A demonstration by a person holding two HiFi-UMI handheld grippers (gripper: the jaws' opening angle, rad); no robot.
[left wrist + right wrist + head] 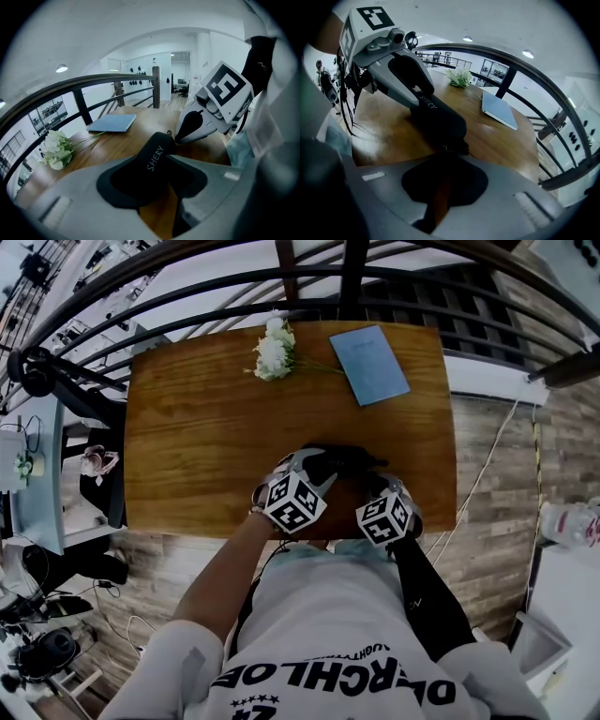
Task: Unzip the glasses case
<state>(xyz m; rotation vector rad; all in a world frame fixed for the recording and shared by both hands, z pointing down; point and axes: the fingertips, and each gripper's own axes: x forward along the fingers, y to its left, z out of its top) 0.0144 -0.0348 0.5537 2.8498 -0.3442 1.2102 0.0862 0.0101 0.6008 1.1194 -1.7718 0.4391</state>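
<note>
Left gripper (317, 467) and right gripper (367, 486) meet at the wooden table's (206, 427) near edge in the head view, the left gripper view has its jaws clamped on the black glasses case (154, 159), inside hidden, and the right gripper view shows jaws pinched together on the zipper pull (452, 149) at the case's end

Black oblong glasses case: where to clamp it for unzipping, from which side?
Clamp the black oblong glasses case across its narrow body at the end opposite the small zipper pull, coming from the person's left, as the left gripper does. Its slim width fits the jaws, leaving the pull end reachable.
</note>
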